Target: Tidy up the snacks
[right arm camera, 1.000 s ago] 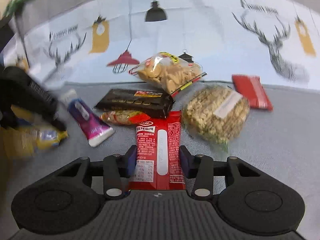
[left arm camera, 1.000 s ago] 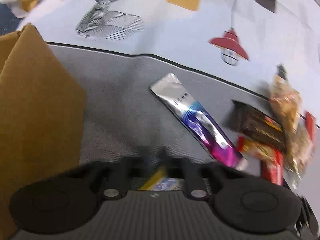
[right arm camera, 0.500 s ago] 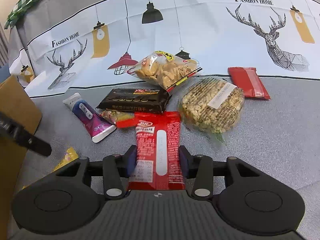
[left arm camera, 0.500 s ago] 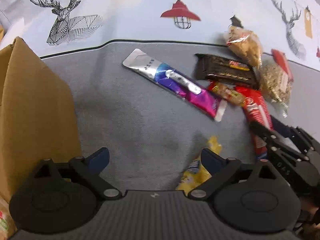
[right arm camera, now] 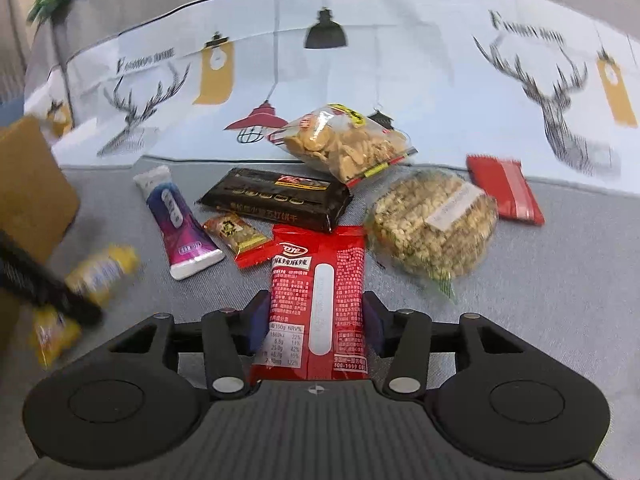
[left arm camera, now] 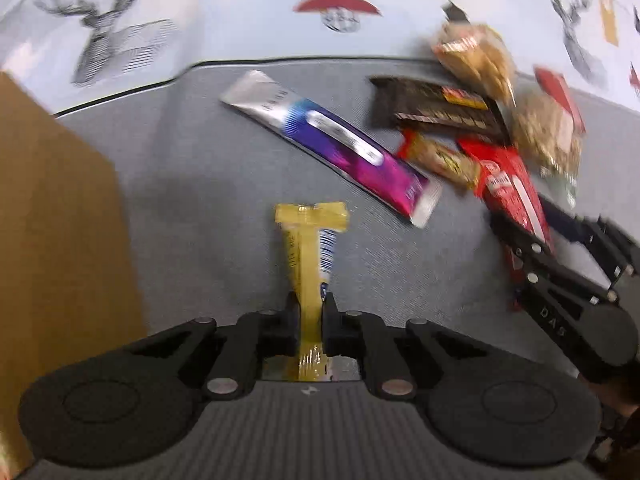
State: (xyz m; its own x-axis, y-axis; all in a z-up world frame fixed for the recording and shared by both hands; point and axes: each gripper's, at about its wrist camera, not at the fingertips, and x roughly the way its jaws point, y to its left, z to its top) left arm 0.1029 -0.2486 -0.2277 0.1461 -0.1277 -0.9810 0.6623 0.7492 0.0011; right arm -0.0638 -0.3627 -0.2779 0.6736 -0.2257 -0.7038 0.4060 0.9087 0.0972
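Packing is the step, I judge: my left gripper (left arm camera: 311, 312) is closing, its jaws pinching the yellow bar (left arm camera: 310, 248) just above the grey cloth (left arm camera: 192, 200), beside the box (left arm camera: 48, 216). My right gripper (right arm camera: 316, 320) grips the red pack (right arm camera: 320, 296) across its width. Next, I reckon, the bar must swing over the box wall and drop inside. Only the right view shows the cracker bag (right arm camera: 344, 142) and rice cake (right arm camera: 432, 224) sharply; only the left shows the box wall close up.

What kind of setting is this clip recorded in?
Probably a home-style tabletop staged for sorting: a printed tablecloth with deer and lamps, a scatter of packaged snacks such as the red packet, and a cardboard box alongside.
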